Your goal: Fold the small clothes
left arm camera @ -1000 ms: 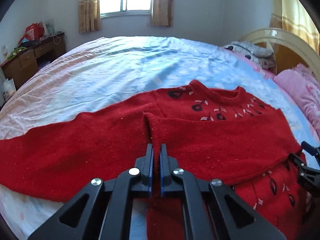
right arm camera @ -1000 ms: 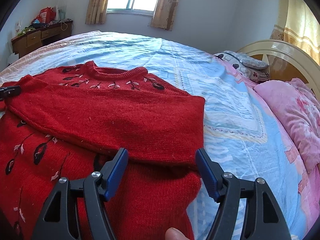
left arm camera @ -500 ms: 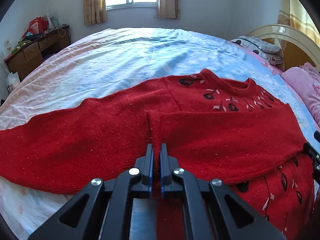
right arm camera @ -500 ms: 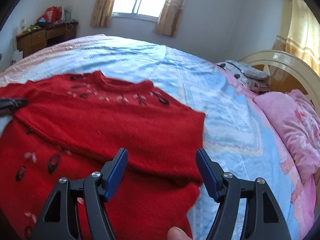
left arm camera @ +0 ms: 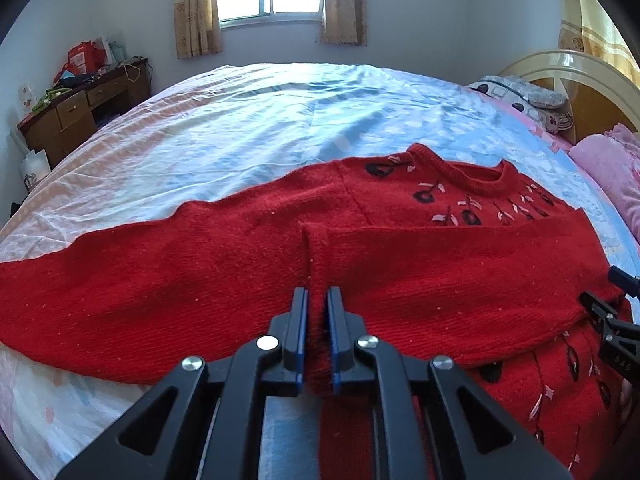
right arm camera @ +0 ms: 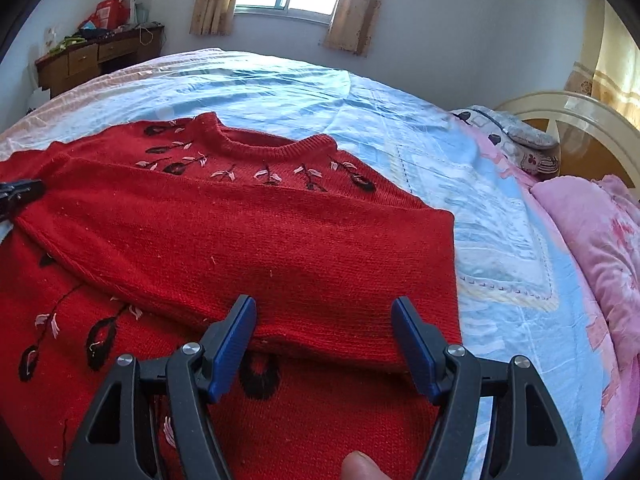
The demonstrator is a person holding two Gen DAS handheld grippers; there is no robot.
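I am working on a red sweater [left arm camera: 360,280] lying flat on the bed [left arm camera: 260,128], filling the lower half of both views. 1 sleeve [right arm camera: 248,248] is lying folded across the chest. My left gripper [left arm camera: 317,340] is sitting at that sleeve's cuff [left arm camera: 318,264], low centre of the left view; its jaws have just been opening, and the knit is standing between the pads with thin gaps showing, so I am judging it released. My right gripper [right arm camera: 324,344] is hovering over the folded edge, jaws wide apart and empty.

To finish well, I am letting the cuff drop without dragging it, then lifting straight out.

I am reading no brand or label; faint marks on the gripper at the left view's right edge are too small.
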